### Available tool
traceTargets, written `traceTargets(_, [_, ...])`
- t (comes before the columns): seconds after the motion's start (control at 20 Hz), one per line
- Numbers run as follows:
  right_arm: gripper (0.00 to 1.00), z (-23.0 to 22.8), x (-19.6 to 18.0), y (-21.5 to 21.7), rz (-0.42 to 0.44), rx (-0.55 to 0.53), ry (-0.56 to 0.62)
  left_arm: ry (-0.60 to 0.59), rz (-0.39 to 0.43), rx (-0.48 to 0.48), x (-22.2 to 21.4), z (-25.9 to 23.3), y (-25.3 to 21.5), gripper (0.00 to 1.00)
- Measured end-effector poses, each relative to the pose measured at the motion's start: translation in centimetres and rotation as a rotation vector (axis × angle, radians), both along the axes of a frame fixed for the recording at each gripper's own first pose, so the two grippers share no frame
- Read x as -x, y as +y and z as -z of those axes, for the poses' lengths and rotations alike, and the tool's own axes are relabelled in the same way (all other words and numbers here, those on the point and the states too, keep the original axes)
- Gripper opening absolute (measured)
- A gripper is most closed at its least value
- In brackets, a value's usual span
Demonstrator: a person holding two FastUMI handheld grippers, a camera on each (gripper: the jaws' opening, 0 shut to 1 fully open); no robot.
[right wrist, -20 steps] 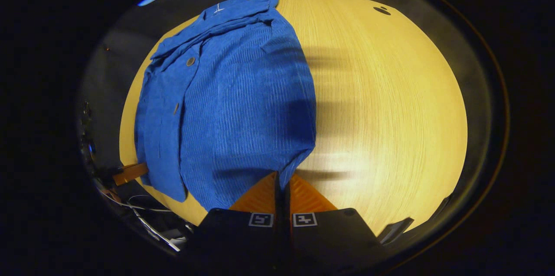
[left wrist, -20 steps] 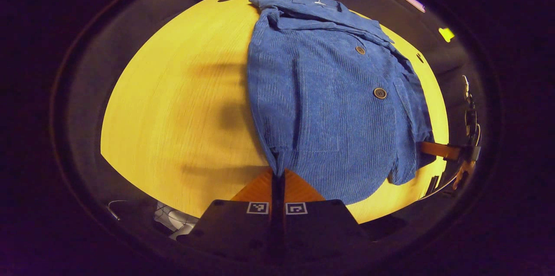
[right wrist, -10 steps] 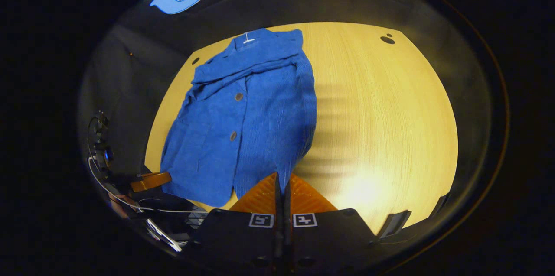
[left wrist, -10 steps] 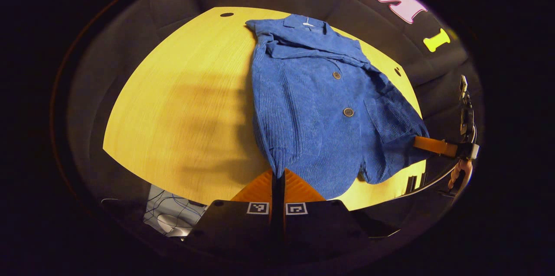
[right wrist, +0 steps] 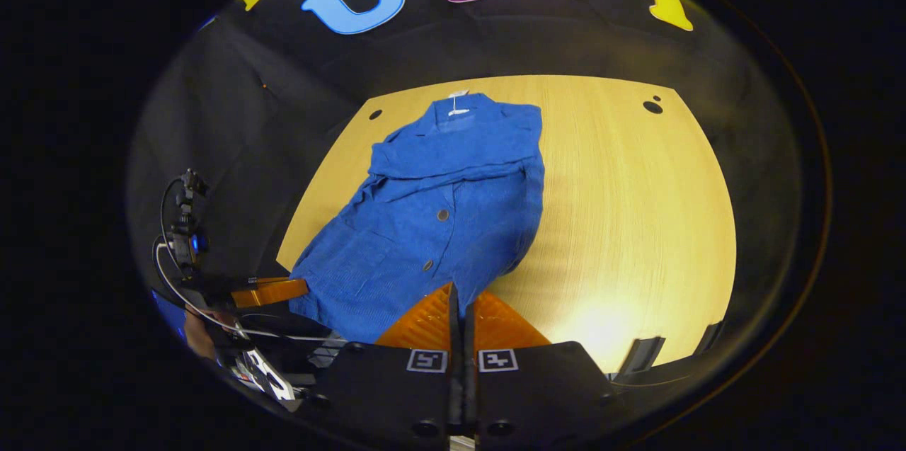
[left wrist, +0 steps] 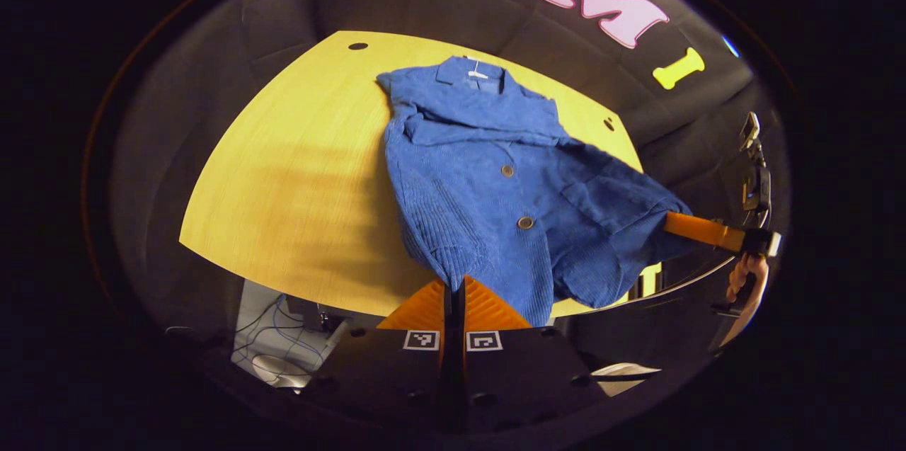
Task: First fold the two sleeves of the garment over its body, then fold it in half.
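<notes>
**Hem lifted, half-fold under way**

Black cloth walls close in around a pale wooden table (right wrist: pixel 623 224), and on it lies the blue corduroy jacket (left wrist: pixel 488 182), collar at the far edge and buttons facing up. Its sleeves are already laid across the chest, forming a folded band just below the collar (right wrist: pixel 460 107). The lower part no longer rests flat: the hem is raised off the near edge of the table and hangs between two grips.

In the left gripper view, the left gripper (left wrist: pixel 453 288) is clenched on one bottom corner of the jacket, fabric pinched between both fingers. Farther off in the same view, the right gripper (left wrist: pixel 690 228) holds the opposite bottom corner, with a hand (left wrist: pixel 743 281) behind it. The right gripper view agrees: its fingers are closed on the hem corner directly ahead.

Judging from this, the sleeve step is done and the fold in half is in hand. The next move calls for carrying both corners forward together, at an even height, toward the collar, then laying the hem down square on the shoulders. Uneven travel could skew the fold or drag the tucked sleeves out.
</notes>
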State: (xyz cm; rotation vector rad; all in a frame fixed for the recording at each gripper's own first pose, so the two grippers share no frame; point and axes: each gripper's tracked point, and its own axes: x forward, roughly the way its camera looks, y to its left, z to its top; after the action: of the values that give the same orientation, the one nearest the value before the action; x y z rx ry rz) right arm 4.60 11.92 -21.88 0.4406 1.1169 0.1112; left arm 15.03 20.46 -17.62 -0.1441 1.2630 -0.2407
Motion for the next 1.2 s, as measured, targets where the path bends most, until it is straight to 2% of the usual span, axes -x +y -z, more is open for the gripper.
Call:
traceTargets(0.1, [0.02,-0.6,-1.5,-0.6,0.006,-0.01,-0.025,-0.003,-0.031,0.057,-1.6,-2.1,-0.6,0.0])
traceTargets(0.2, [0.02,-0.9,-3.4,-1.3,0.005,-0.011,-0.033,-0.019,-0.045,0.038,-3.5,-2.9,0.3,0.0])
traceTargets(0.35, [0.02,-0.4,-8.8,-2.6,0.012,-0.001,-0.049,-0.018,-0.062,0.022,-7.1,-3.7,0.6,0.0])
traceTargets(0.55, [0.02,0.1,-16.5,-4.1,-0.013,0.021,-0.087,-0.04,-0.093,-0.003,-14.2,-3.8,0.1,0.0])
traceTargets(0.7, [0.0,1.4,-22.1,-5.2,0.004,0.01,-0.097,-0.054,-0.121,0.032,-19.2,-3.7,-0.3,0.0])
traceTargets(0.8, [0.02,4.0,-26.2,-7.2,0.014,0.061,-0.107,-0.045,-0.133,0.01,-22.7,-2.5,0.7,0.0])
traceTargets(0.9, [0.02,8.8,-29.6,-10.2,0.015,0.175,-0.096,-0.03,-0.178,-0.015,-26.5,0.0,2.1,0.0])
traceTargets(1.0, [0.0,13.6,-31.4,-10.7,0.042,0.144,-0.031,0.019,-0.252,0.035,-28.6,2.4,2.2,0.0])
traceTargets(1.05, [0.02,15.0,-32.6,-10.8,0.053,0.131,-0.017,0.044,-0.286,0.059,-29.5,3.4,2.3,0.0])
traceTargets(1.2, [0.0,18.0,-34.8,-11.1,0.022,0.136,0.013,0.067,-0.328,0.071,-32.1,5.4,3.4,0.0])
